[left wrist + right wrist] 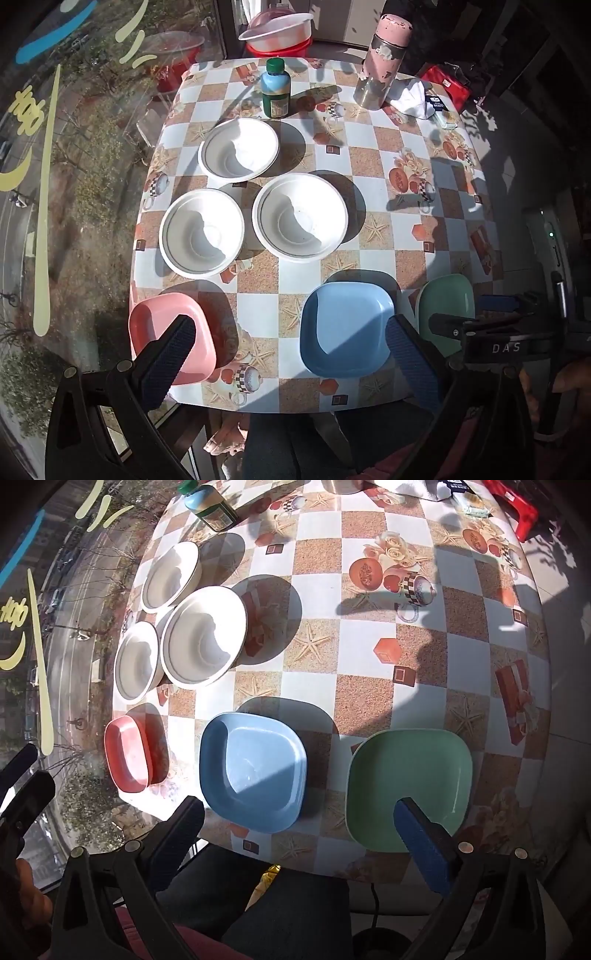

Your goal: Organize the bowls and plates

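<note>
Surface [369, 162] with a checked, starfish-and-fruit printed cloth, seen from above by both wrist cameras. Legible writing is scarce: the letters "DAS" stand on the black body of the right gripper [299, 819] where it enters the left wrist view at the right edge. Pale yellow characters on the window glass [44, 221] cannot be read with certainty. The label of the green-capped bottle [275, 88] is too small to read, as is the print on the dark packet [436, 101] at the far right.

Three white bowls [238, 149] [202, 232] [300, 217] stand in a cluster on the far left half of the surface, close together but apart from one another. Along the near edge lie three square plates: pink plate [162, 325] at the left corner, blue plate [345, 328] in the middle, green plate [410, 782] at the right.

The left gripper [291, 354] hangs above the near edge with its jaws spread fully wide and nothing between them; one finger overlaps the pink plate in the view, the other the blue plate's right side. The right gripper's jaws are likewise wide apart and empty, one finger crossing the green plate.

Left wrist view only: a worn pink flask [384, 59], a white cloth [410, 96], and stacked basins [277, 31] beyond the surface. Right wrist view only: the whole green plate, which the other view shows in part.
</note>
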{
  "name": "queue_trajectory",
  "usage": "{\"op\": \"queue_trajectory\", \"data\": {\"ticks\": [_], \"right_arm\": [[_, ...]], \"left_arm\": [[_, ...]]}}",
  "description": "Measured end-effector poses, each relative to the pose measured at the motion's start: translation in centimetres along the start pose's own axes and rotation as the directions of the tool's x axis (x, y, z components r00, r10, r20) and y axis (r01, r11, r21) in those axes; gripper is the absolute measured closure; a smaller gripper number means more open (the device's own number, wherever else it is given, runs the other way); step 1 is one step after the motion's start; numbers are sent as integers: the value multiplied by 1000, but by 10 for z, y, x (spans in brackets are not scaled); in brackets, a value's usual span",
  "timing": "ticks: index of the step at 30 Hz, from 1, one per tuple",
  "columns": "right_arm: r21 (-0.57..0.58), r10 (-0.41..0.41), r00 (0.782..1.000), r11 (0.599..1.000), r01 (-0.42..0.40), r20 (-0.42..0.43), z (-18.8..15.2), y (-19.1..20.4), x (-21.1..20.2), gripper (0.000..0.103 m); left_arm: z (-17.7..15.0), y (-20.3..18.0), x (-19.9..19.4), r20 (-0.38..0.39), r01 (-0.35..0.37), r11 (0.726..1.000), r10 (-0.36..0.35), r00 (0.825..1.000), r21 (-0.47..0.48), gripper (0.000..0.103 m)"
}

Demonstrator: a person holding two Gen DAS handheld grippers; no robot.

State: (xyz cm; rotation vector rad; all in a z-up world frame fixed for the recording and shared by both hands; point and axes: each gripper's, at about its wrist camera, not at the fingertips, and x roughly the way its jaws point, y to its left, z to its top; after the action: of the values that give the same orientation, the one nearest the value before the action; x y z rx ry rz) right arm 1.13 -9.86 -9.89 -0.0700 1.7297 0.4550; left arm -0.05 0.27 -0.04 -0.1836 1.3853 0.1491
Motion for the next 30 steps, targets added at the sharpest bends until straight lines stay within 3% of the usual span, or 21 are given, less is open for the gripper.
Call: {"op": "queue_trajectory", "data": {"ticks": [5, 13, 21, 26, 30], "right_arm": [[-2, -6, 1000, 1000, 6, -6, 1, 3, 1, 0], [36, -16, 1000, 999, 16, 16, -2, -1, -3, 0], [17, 5, 999, 1000, -5, 41, -5, 3, -1, 0], [6, 2, 996, 1000, -3, 84, -4, 2, -1, 0], [-8, -24, 999, 1000, 24, 47, -5, 1, 2, 0]], "left_arm": [[-2, 4, 3, 3, 5, 1000, -5, 1000, -28, 0], [-1, 4, -1, 10, -2, 1000, 2, 1000, 16, 0], [-8, 7, -2, 62, -45, 999, 46, 997, -14, 0], [-12, 8, 3, 30, -35, 998, 36, 999, -43, 0], [-19, 5, 7, -9, -37, 998, 37, 999, -54, 0]]}}
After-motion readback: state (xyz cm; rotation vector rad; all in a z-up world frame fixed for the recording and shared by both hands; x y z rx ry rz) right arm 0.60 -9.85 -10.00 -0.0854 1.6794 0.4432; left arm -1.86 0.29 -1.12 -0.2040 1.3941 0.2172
